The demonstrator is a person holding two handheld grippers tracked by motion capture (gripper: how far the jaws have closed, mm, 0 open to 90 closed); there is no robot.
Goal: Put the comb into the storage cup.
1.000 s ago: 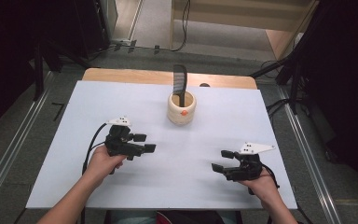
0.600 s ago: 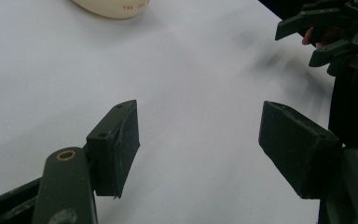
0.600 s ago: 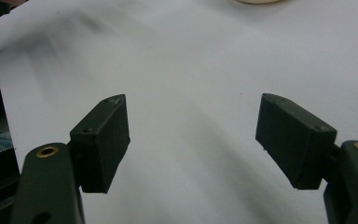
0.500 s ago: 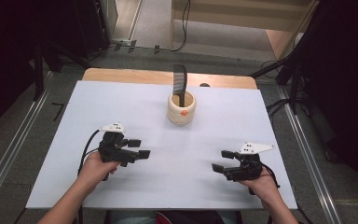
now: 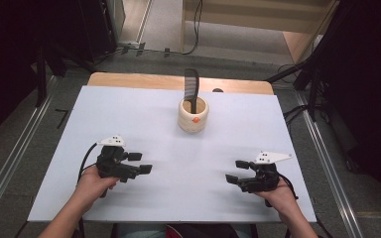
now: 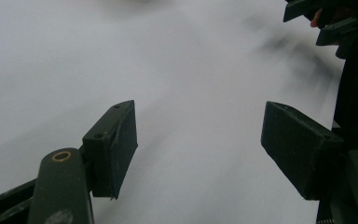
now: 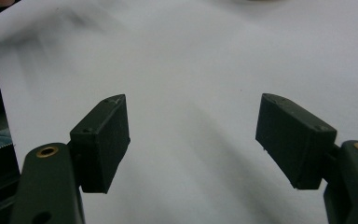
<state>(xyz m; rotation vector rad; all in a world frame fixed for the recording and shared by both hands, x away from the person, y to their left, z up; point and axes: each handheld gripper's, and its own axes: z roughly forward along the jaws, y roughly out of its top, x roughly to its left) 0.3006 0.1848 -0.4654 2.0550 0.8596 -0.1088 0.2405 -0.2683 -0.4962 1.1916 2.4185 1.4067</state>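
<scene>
Grippers point(image 5: 140, 162) point(image 5: 239, 171) low, jaws apart

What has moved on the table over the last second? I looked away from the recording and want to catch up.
The left tool moved back toward the person, away from the cup, its jaws open and empty throughout. Nothing was taken hold of or let go. The right tool stayed where it was, open, and the cup with the black comb standing in it kept its place.
</scene>
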